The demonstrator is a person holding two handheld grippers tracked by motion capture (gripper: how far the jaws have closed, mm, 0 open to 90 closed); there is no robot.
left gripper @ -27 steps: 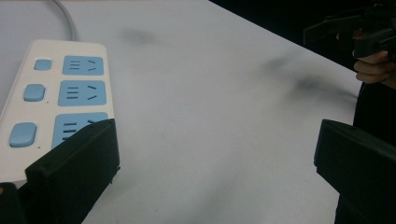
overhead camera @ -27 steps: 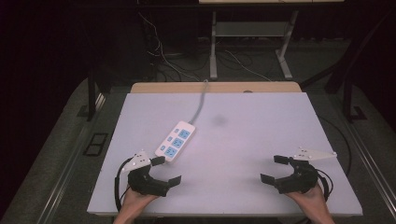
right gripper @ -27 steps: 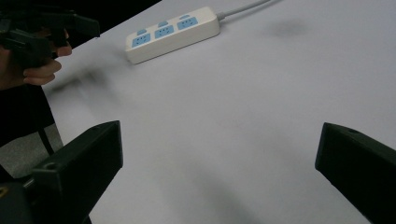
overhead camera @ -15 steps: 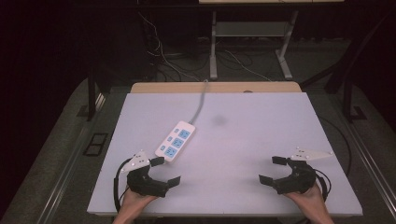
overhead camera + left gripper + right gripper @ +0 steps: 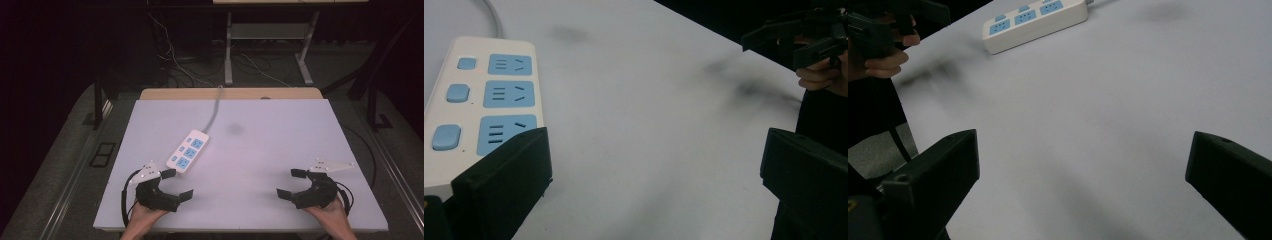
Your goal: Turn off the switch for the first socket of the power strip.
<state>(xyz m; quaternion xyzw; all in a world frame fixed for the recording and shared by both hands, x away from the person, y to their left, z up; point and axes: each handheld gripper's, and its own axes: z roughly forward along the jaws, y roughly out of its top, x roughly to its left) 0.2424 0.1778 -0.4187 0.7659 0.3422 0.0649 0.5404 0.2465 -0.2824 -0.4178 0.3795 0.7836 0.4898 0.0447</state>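
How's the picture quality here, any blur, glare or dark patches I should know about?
High view: the table is evenly lit with no glare, the surroundings nearly black. Left gripper view: the power strip is sharp, while the near jaws are soft and dark smudgy shadows lie on the tabletop. Right gripper view: the power strip is slightly soft, with similar blurred shadows.
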